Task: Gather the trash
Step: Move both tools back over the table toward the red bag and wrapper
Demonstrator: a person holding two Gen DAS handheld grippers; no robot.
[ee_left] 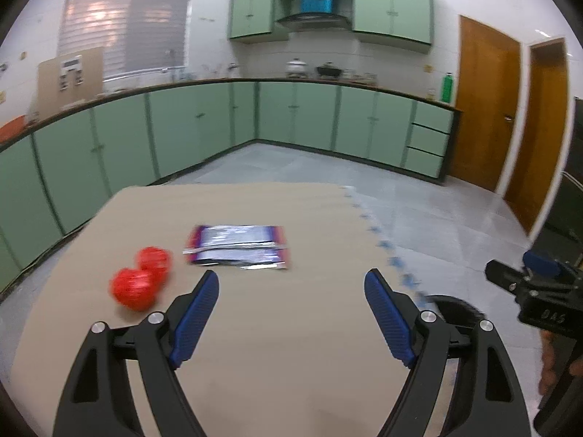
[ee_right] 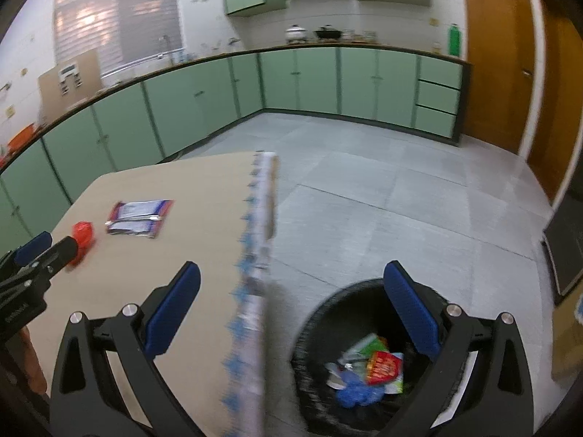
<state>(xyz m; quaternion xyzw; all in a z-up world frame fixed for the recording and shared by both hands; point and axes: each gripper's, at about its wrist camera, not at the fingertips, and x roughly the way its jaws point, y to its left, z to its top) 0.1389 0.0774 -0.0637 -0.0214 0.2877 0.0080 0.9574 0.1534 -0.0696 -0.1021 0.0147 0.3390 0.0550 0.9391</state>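
Observation:
A flat silver wrapper with blue and red ends (ee_left: pixel 237 247) (ee_right: pixel 140 216) lies on the beige table (ee_left: pixel 277 346). To its left sit two crumpled red pieces of trash (ee_left: pixel 142 284) (ee_right: pixel 83 235). My left gripper (ee_left: pixel 291 280) hovers open over the table just short of the wrapper, with nothing between its blue pads. My right gripper (ee_right: pixel 291 269) is also open and empty, straddling the table's right edge and a black bin (ee_right: pixel 328 306) on the floor. Several packets and a blue crumpled piece (ee_right: pixel 368 371) lie in the bin. Each gripper shows at the edge of the other's view.
The table's right edge (ee_right: pixel 255 255) has a blue and white patterned trim. The bin rim (ee_left: pixel 455 309) stands close beside it. Grey tiled floor (ee_right: pixel 382 189) stretches to green cabinets (ee_left: pixel 204 123) and wooden doors (ee_left: pixel 488 116). A dark object (ee_right: pixel 564 247) stands at far right.

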